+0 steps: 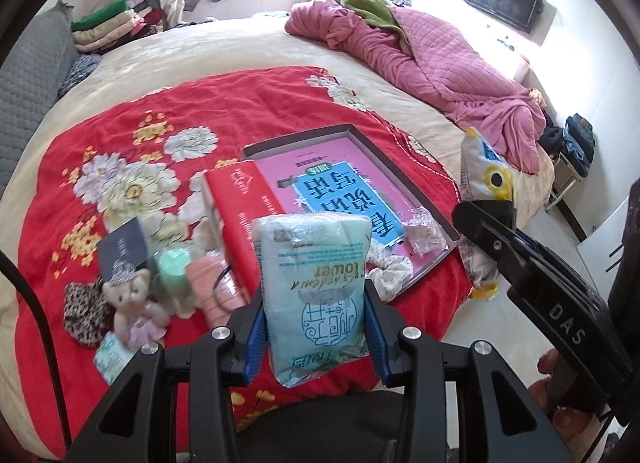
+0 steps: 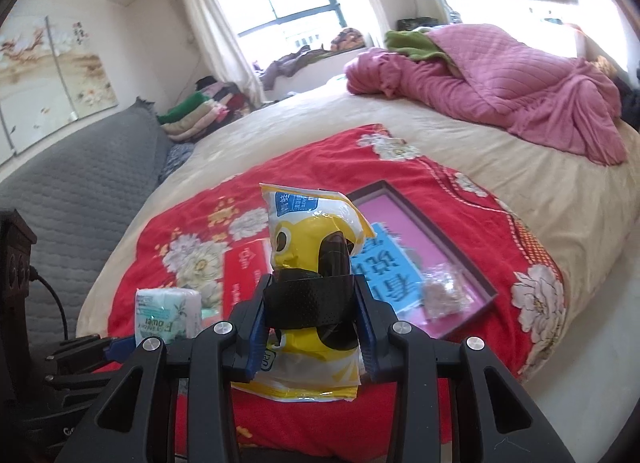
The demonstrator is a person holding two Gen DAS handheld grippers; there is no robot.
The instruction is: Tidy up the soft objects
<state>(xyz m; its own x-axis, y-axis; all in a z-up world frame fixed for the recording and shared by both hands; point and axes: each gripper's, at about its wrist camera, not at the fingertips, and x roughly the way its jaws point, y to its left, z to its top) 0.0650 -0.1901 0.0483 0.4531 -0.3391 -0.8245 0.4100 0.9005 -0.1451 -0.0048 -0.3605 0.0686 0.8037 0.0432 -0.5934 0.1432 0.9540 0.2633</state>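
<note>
My left gripper is shut on a pale green tissue pack, held upright above the red floral blanket. My right gripper is shut on a yellow and white soft pack with a black strap across it; that pack also shows in the left wrist view. The tissue pack shows at the lower left of the right wrist view. A shallow dark box with a pink and blue booklet lies on the blanket ahead. A small teddy bear, a mint roll and a peach cloth lie at left.
A red box lies beside the dark box. A white scrunchie and a clear bag rest in the box's near corner. A pink quilt is heaped at the far right of the bed. Folded clothes are stacked at far left.
</note>
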